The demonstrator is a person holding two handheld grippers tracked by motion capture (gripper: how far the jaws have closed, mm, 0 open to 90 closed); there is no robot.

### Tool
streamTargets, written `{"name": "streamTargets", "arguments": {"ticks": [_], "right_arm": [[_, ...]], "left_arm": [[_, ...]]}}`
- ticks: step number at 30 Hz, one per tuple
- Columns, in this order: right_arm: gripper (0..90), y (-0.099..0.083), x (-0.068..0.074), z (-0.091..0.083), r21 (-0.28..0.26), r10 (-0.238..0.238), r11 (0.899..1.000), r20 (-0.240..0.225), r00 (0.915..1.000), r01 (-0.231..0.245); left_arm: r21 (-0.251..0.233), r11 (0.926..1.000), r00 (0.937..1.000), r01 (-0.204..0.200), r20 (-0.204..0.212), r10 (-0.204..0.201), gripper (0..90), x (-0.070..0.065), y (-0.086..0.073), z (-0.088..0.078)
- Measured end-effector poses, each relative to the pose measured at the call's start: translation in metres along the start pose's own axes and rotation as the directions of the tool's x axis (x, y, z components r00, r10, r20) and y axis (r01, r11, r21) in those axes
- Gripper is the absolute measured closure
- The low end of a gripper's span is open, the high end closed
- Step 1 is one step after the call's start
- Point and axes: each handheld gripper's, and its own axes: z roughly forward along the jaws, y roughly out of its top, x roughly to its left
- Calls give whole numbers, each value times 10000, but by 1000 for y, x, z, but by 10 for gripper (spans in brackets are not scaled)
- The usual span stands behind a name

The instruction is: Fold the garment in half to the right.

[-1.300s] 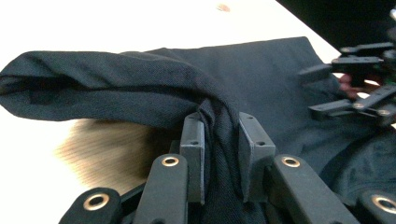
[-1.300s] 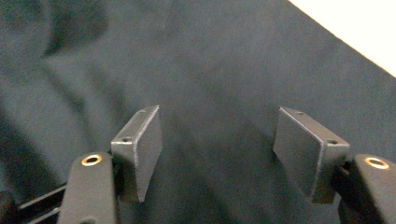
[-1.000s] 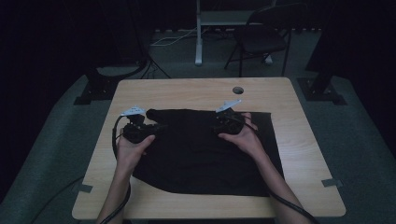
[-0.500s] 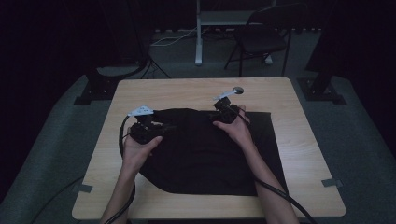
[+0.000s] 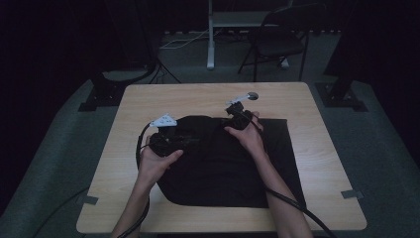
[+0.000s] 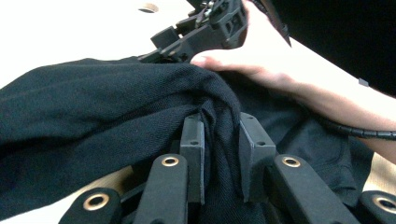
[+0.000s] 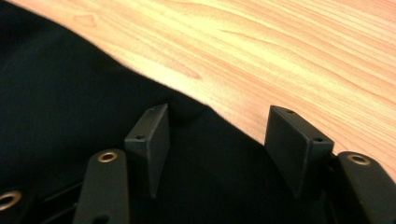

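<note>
High view overhead, dim; gripper views close, sharing black cloth (image 6: 93, 107).

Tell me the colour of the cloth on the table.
The cloth is plain black, no pattern. The left gripper view shows its weave best.

Legible text, labels, brands, numbers, signs: none found. Black cloth (image 5: 223, 163), wooden table (image 5: 148, 99) and gripper bodies carry no readable markings, as far as the dim high view allows.
</note>
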Motion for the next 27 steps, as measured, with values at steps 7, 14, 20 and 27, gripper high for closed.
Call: {"name": "streamTargets", "arguments": {"ticks": [7, 14, 20, 27], "right_arm": [[308, -13, -6, -33, 225, -1016, 9943, -1092, 9888, 1046], [284, -56, -21, -71, 147, -1781, 9824, -2227, 9585, 1860], [283, -93, -43, -98, 17, -2306, 9714, -2349, 9443, 2376], [278, -119, -69, -123, -284, -2277, 9733, -2429, 9429, 2277]], "left_arm": [[-42, 10000, 10000, 85, -36, -85, 753, 3, -2, -2], [-53, 9999, 9999, 139, -19, -139, 753, 5, -2, -1], [-153, 9993, 9994, 333, 54, -333, 753, 9, -4, -2], [-130, 9992, 9992, 384, 94, -382, 753, 10, -4, -2]]}}
